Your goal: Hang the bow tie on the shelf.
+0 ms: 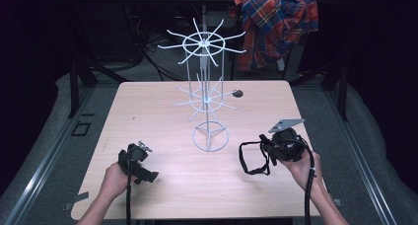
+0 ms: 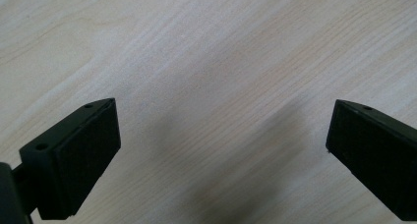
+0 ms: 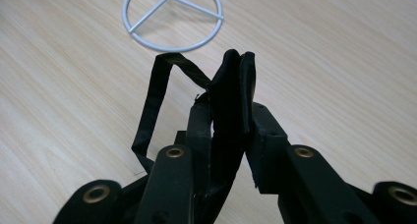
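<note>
We have the right gripper [image 3: 231, 111] clenched on a black strap [image 1: 254, 158], perhaps a small bag, lifted just above the bench [image 1: 162, 195]. Left gripper [image 2: 221, 150] rests released. Next, we'd hang it on the wire rack [image 1: 207, 94].

A pale wooden table [image 1: 148, 111] stood on grey floor [image 1: 54, 121], well beyond the claws. Past its far edge, a plaid shirt [image 1: 276, 22] hung in a dark room.
</note>
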{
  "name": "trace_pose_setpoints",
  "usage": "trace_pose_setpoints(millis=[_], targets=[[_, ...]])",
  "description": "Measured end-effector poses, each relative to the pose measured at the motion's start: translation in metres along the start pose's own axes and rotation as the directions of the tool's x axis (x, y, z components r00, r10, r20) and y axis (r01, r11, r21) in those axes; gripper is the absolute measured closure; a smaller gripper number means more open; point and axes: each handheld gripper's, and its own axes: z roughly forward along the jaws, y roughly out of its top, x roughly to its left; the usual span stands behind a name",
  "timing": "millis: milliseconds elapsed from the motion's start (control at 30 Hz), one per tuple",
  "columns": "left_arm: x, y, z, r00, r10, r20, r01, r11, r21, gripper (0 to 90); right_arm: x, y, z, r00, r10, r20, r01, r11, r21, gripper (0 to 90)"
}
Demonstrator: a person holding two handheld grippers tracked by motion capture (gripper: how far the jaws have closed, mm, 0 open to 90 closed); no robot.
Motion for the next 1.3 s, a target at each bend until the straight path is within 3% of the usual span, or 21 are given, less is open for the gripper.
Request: trace_pose_setpoints(millis=[1300], targets=[[-0.001,0.001,0.0,1.0,0.004,0.0,-0.004,1.0,0.003,0.1,-0.005,0.045,-0.019,0.999,-0.033,0.032,0.036,0.995,-0.097,75.2]])
